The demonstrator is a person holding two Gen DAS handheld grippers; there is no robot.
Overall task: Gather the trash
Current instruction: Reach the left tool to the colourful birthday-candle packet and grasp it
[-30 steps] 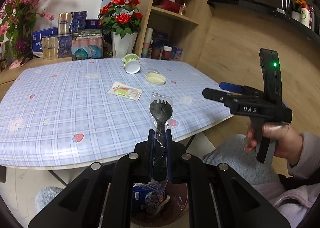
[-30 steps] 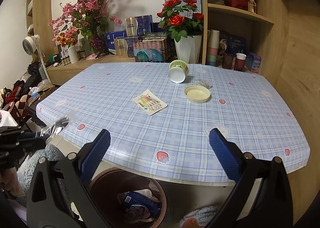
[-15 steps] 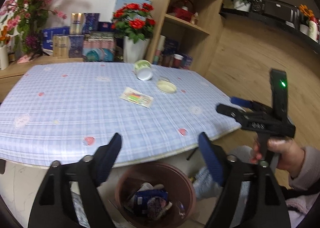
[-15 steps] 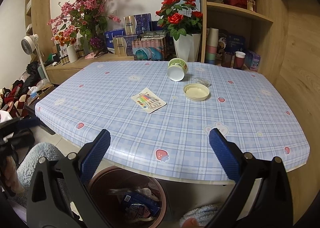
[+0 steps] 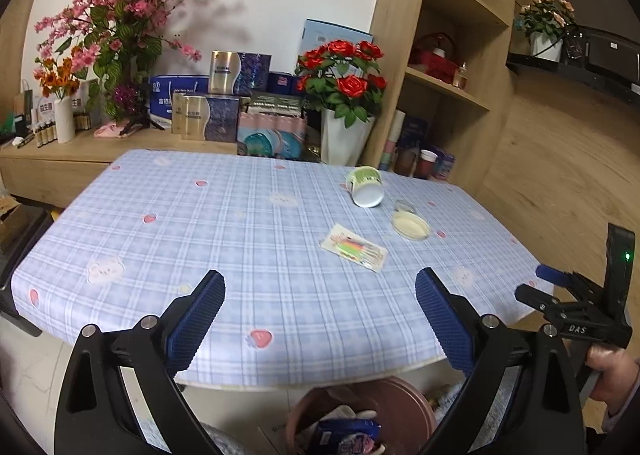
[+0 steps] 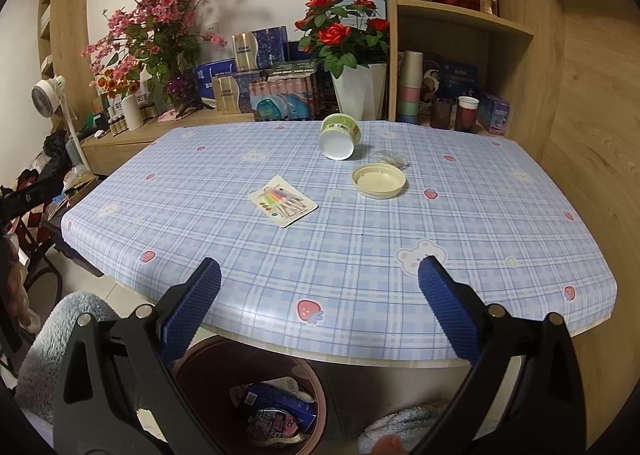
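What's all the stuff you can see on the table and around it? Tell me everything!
table: one, blue checked cloth with strawberries, middle of the room
cup: one, green and white, tipped on its side, far part of the table
lid: one, cream, round, just in front and to the right of the cup
clear wrapper: one, see-through, behind the lid
card packet: one, white with coloured pens, flat, left of the lid
bin: one, brown, on the floor under the table's near edge, trash inside
rose pot: one, white with red roses, behind the table
pink blossoms: one bunch, back left
left claw: open, empty
right claw: open, empty
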